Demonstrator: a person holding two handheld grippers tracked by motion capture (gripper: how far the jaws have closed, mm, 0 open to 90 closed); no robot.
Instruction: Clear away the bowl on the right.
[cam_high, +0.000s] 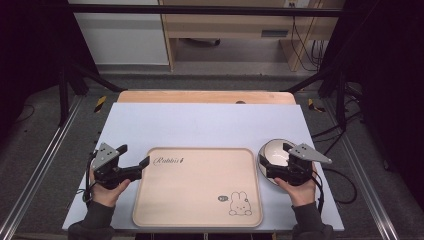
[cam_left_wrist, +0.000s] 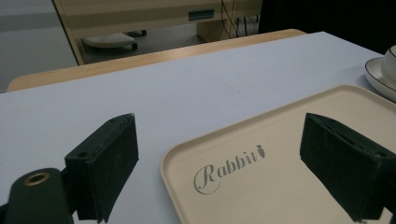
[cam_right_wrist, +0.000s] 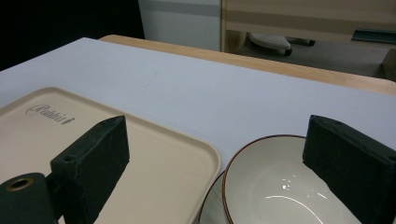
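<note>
Left gripper (cam_high: 136, 156): jaws wide, empty, at tray (cam_high: 200, 210) left far corner.
Right gripper (cam_high: 272, 160): jaws wide, empty, over bowl (cam_high: 275, 150) at table (cam_high: 200, 125) right edge.

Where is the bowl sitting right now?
In the high view the bowl sits at the table's right side, just beside the tray, under the right gripper.

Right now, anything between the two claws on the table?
Just the beige tray, bare apart from its printed rabbit; high view shows it between left claw and right claw.

Beige tray (cam_high: 200, 187) mid-table, left tongs (cam_high: 136, 156) at its corner, right tongs (cam_high: 274, 161) over bowl (cam_high: 274, 153)
</note>
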